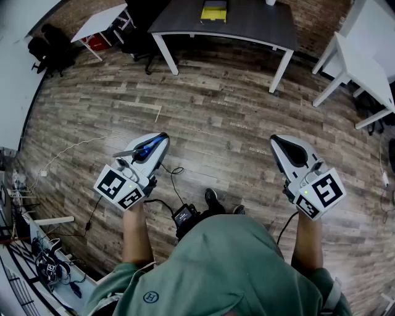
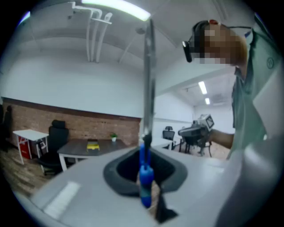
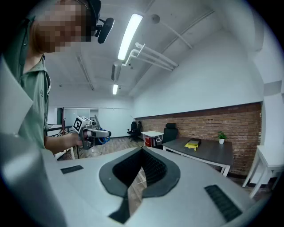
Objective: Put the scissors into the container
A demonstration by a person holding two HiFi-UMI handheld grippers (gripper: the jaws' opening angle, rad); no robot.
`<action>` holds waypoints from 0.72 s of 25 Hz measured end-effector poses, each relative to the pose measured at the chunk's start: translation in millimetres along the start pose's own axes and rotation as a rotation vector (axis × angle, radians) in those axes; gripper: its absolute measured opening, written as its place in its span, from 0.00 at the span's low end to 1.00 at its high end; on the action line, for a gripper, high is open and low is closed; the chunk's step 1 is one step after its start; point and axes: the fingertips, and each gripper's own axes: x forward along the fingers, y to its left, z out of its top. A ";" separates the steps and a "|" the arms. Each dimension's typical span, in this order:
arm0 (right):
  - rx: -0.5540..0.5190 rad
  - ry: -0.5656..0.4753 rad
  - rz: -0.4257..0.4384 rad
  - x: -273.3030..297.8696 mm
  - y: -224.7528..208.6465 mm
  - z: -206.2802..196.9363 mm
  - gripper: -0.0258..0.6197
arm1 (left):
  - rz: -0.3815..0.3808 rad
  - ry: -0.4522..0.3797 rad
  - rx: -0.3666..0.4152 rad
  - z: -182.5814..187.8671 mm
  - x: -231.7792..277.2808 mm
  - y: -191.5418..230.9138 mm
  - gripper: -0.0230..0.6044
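Our left tongs (image 1: 159,139) were clenched on the scissors (image 2: 148,97), the blue handle between the jaws and the blade sticking out. Our right tongs (image 1: 276,139) were closed on nothing. We judged ourselves mid-carry. Next we needed to head toward 12 o'clock, where a yellow box (image 1: 213,11), likely the container, sat on the dark table (image 1: 247,28), well apart from us.

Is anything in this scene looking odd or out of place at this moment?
One thing: the scissors sit crosswise in the left gripper, pinched at the blue handle, so the blades stick out sideways from the jaws instead of along them. Nothing looks spilled or damaged.
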 end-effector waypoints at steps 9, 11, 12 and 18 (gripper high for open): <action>0.001 -0.003 -0.037 35.8 0.1 4.5 0.05 | -0.035 -0.016 -0.004 -0.8 -1.7 36.5 0.08; 0.006 -0.006 -0.038 45.0 1.1 5.7 0.05 | -0.041 -0.012 -0.021 -3.6 -2.2 48.1 0.08; 0.010 -0.008 -0.036 50.1 1.7 6.1 0.05 | -0.046 -0.007 -0.031 -5.5 -1.4 54.0 0.08; 0.034 -0.029 -0.036 79.6 -1.3 10.0 0.05 | -0.100 0.015 -0.019 -8.1 16.5 78.1 0.08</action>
